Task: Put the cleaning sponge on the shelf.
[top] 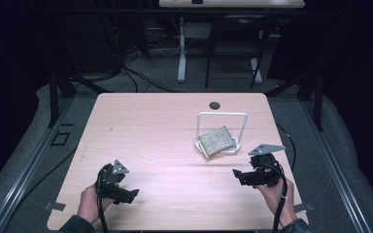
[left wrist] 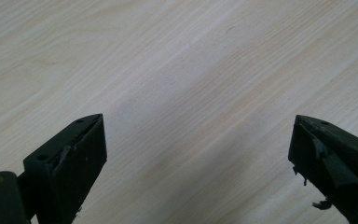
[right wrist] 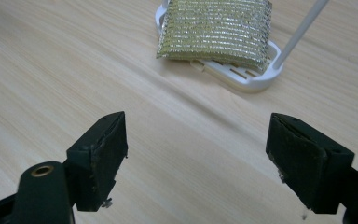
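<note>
A gold-green scouring sponge [top: 216,141] lies tilted on a small white slotted holder [top: 230,146] with an upright white frame [top: 222,115], right of the table's middle. In the right gripper view the sponge [right wrist: 216,30] overhangs the holder [right wrist: 254,79] ahead of the jaws. My right gripper [top: 238,175] is open near the table's right front, a short way in front of the sponge, with nothing between its jaws [right wrist: 196,149]. My left gripper [top: 132,195] is open at the left front over bare wood [left wrist: 198,144], holding nothing.
The light wooden table [top: 155,126] has a dark round grommet [top: 214,105] at its far edge. Beyond stand white desk legs [top: 181,53], dark frames and cables on a grey floor. Metal rails run along both sides of the table.
</note>
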The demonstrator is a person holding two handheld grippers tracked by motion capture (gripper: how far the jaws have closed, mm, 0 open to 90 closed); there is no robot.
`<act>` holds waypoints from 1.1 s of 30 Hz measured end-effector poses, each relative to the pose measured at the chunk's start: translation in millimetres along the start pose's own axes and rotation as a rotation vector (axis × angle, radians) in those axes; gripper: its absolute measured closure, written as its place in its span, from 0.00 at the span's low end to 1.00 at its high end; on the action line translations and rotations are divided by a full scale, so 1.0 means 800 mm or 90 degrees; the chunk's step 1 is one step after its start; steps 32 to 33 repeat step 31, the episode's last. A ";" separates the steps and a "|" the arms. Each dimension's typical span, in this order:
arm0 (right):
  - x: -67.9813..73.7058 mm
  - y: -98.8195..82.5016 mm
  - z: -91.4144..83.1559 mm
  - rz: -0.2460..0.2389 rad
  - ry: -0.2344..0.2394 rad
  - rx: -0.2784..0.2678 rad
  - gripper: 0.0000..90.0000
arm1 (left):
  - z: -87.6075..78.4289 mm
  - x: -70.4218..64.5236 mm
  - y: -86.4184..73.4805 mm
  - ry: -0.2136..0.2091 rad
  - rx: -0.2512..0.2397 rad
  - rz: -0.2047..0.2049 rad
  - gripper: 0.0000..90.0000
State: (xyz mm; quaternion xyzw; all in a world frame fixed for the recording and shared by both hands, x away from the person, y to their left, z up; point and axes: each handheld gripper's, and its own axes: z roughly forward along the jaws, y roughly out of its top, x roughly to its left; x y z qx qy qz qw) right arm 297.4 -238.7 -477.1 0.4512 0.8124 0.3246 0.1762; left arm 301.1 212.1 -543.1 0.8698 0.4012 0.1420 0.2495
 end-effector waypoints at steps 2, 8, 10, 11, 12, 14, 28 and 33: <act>-0.001 -0.008 -0.003 0.001 -0.002 0.004 0.21 | 0.000 0.000 0.000 -0.003 -0.003 0.002 0.05; -0.006 -0.037 -0.008 -0.006 0.000 0.026 0.17 | 0.001 0.001 -0.001 -0.008 -0.006 -0.003 0.04; -0.010 -0.047 -0.007 -0.005 -0.003 0.038 0.17 | 0.001 0.002 -0.001 -0.013 -0.010 -0.005 0.03; -0.013 -0.053 -0.005 -0.003 -0.005 0.047 0.17 | 0.001 0.003 -0.001 -0.012 -0.010 -0.005 0.03; -0.015 -0.058 -0.003 -0.002 -0.008 0.056 0.17 | 0.001 0.002 -0.001 -0.010 -0.011 -0.006 0.03; -0.021 -0.066 0.000 0.002 -0.010 0.069 0.17 | 0.001 0.003 -0.001 -0.009 -0.010 -0.006 0.03; -0.033 -0.083 0.018 -0.004 -0.047 0.130 0.17 | 0.003 0.006 -0.002 -0.007 0.001 -0.003 0.02; -0.032 -0.082 0.017 -0.004 -0.045 0.130 0.17 | 0.004 0.006 -0.001 -0.008 0.002 0.001 0.02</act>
